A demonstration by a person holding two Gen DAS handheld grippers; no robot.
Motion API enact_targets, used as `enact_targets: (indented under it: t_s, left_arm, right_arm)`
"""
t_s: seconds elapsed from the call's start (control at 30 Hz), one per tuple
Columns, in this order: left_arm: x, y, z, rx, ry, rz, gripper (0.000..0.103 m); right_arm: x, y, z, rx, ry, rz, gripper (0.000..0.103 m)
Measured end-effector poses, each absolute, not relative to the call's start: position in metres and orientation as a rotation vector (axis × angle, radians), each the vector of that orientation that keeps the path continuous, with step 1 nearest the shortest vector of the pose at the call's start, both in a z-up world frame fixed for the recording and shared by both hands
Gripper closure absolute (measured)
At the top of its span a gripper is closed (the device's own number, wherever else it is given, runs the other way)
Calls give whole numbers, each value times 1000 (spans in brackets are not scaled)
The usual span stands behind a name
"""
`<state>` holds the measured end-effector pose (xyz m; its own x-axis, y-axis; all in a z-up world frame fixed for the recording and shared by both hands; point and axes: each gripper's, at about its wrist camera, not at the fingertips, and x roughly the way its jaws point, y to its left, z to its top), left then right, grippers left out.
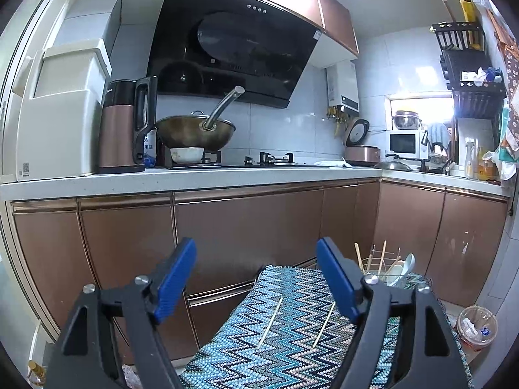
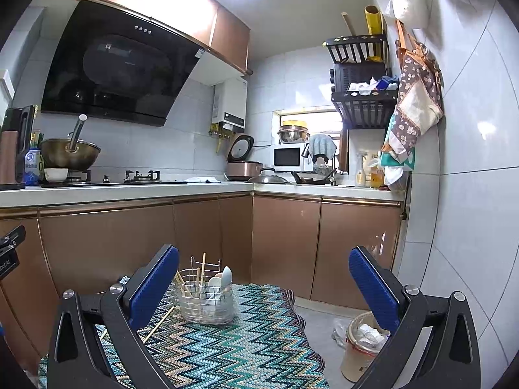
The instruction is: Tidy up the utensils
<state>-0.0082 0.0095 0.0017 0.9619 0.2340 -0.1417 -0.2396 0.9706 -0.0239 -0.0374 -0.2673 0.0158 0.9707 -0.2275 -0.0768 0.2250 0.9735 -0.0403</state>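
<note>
Two loose wooden chopsticks lie side by side on a zigzag-patterned cloth [image 1: 285, 350]: one [image 1: 270, 322] on the left, one [image 1: 323, 324] on the right. My left gripper [image 1: 256, 278] is open and empty, held above them. A wire utensil basket [image 2: 206, 301] stands on the cloth [image 2: 246, 350], holding several chopsticks and white spoons [image 2: 223, 280]; it also shows in the left wrist view [image 1: 386, 269]. My right gripper [image 2: 264, 285] is open wide and empty, held above the cloth near the basket. One loose chopstick [image 2: 159, 323] shows by its left finger.
Copper-coloured kitchen cabinets [image 1: 246, 227] stand behind the cloth-covered surface, under a counter with a wok [image 1: 194, 133], a kettle [image 1: 125, 126] and a stove. A lined waste bin [image 2: 363, 343] sits on the floor at the right. A tiled wall [image 2: 470, 194] is close on the right.
</note>
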Motion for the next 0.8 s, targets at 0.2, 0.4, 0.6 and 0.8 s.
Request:
enact_targets:
  t_s: [0.2, 0.4, 0.6, 0.8]
  left_arm:
    - [1, 8, -1, -31, 145, 233, 27]
    - [20, 13, -10, -43, 187, 232, 26]
    - [49, 23, -24, -64, 272, 205, 26]
    - [96, 49, -47, -125, 442, 27, 26]
  right_arm:
    - [-32, -269, 13, -24, 86, -230, 0]
    - [-16, -267, 9, -23, 109, -222, 0]
    - [9, -261, -3, -21, 178, -165, 0]
    - [47, -244, -28, 12, 319, -22, 0]
